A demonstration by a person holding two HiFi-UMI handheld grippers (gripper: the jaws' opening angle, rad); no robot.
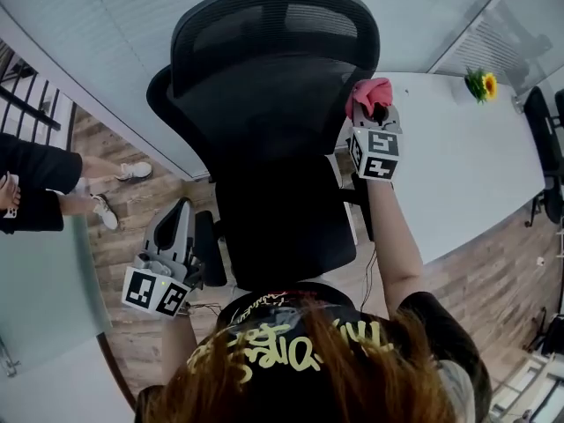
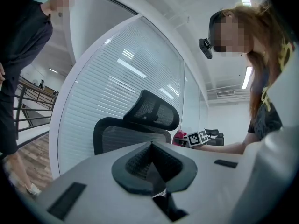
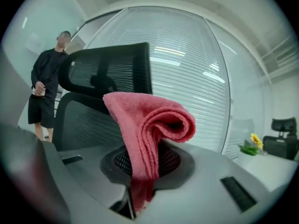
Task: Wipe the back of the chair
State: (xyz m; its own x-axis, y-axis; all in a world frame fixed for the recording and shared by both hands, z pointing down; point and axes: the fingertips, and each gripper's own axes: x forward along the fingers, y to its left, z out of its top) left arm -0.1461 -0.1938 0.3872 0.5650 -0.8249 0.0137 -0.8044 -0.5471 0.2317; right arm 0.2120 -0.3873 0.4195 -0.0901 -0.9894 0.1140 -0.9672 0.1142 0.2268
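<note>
A black mesh office chair [image 1: 269, 122] stands in front of me, its backrest and headrest [image 1: 273, 25] facing me. My right gripper [image 1: 374, 113] is shut on a folded pink cloth [image 1: 368, 95], held at the right edge of the backrest. In the right gripper view the pink cloth [image 3: 147, 134] stands up from the jaws, with the chair's headrest [image 3: 107, 73] just behind it to the left. My left gripper [image 1: 176, 223] hangs low at the chair's left side, shut with nothing in it. The left gripper view shows the chair [image 2: 135, 129] from the side and the pink cloth [image 2: 180, 136] beyond it.
A long white table [image 1: 458, 157] runs along the right with a sunflower pot [image 1: 481, 84]. A glass wall with blinds [image 1: 106, 25] stands behind the chair. A person in black [image 1: 35, 183] stands at the left on the wooden floor. A black chair [image 1: 545, 148] sits at the far right.
</note>
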